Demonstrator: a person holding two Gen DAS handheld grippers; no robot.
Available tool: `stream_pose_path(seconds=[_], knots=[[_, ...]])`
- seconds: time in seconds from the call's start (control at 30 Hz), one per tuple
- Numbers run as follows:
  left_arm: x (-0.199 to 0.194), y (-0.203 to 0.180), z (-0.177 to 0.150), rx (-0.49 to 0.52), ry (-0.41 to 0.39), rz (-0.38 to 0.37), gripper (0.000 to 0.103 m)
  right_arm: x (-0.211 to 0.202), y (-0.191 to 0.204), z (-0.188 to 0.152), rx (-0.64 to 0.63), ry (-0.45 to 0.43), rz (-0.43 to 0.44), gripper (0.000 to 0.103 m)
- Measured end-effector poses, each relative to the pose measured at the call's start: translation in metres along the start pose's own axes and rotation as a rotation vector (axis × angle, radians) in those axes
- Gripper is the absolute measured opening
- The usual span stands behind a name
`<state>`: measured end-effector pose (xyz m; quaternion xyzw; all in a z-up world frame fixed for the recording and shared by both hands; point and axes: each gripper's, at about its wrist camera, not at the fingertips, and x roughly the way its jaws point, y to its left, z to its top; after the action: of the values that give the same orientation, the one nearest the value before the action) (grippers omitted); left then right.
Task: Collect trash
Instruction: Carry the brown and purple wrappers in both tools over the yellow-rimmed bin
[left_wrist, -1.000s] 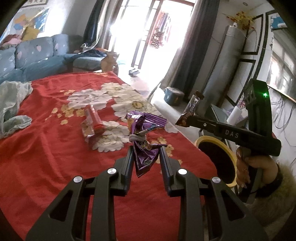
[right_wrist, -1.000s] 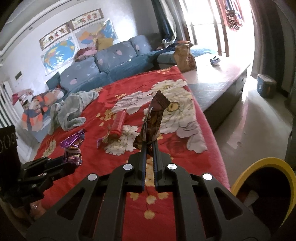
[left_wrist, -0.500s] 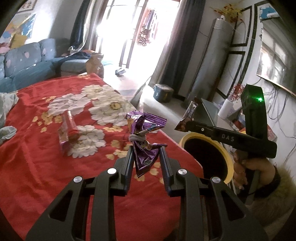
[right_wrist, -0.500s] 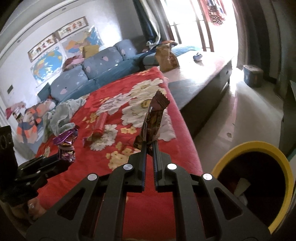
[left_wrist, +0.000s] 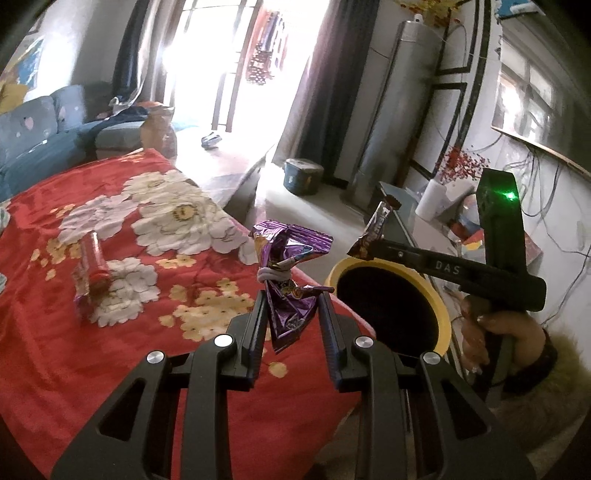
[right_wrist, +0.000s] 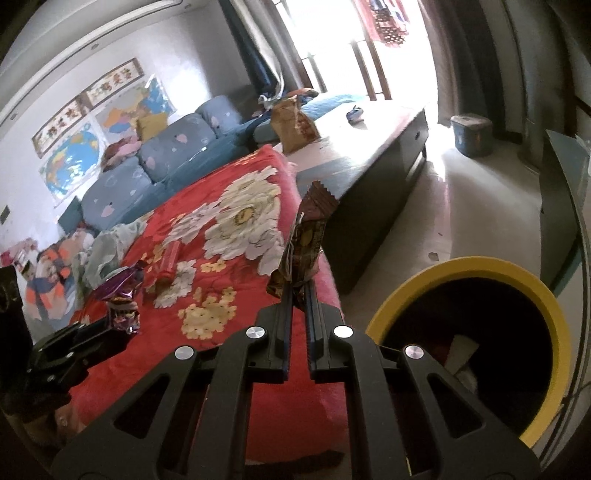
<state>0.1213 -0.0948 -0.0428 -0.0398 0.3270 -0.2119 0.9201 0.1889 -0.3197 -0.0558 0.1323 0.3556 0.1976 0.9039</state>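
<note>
Now, my hands: a hand-held gripper in each, both up off the bed.
Left hand-held gripper (left_wrist: 291, 295): clamped on a crumpled purple wrapper (left_wrist: 286, 273) that stands up between the fingers, a white band round its middle.
Right hand-held gripper (right_wrist: 300, 286): pressed together on a brown wrapper (right_wrist: 308, 236), held upright by its lower end.
Bin (right_wrist: 554, 321): yellow rim, dark inside, on the floor at 4 o'clock from my right fingertips; some pale scraps lie in it.
Bin from the left view (left_wrist: 441, 314): at 3 o'clock of the purple wrapper, with the brown wrapper (left_wrist: 373, 232) above its far rim.
Red wrapper (left_wrist: 92, 266): lying on the bed's red flowered blanket (left_wrist: 44, 332), at 9 o'clock from my left fingertips, well apart from both grippers.
Right hand (left_wrist: 495, 332): wrapped round the handle, fluffy cuff at the wrist.
</note>
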Motion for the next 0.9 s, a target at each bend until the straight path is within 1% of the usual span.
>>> stream_pose_path(seconds=[0.23, 0.6, 0.9], knots=[[0.011, -0.015, 0.003, 0.028, 0.016, -0.023, 0.026, -0.007, -0.015, -0.004, 0.032, -0.017, -0.025, 0.004], [0.034, -0.042, 0.001, 0.071, 0.043, -0.082, 0.026, -0.019, -0.038, -0.011, 0.082, -0.038, -0.073, 0.004], [0.052, -0.066, -0.001, 0.106, 0.067, -0.123, 0.026, -0.032, -0.068, -0.013, 0.135, -0.068, -0.135, 0.004]])
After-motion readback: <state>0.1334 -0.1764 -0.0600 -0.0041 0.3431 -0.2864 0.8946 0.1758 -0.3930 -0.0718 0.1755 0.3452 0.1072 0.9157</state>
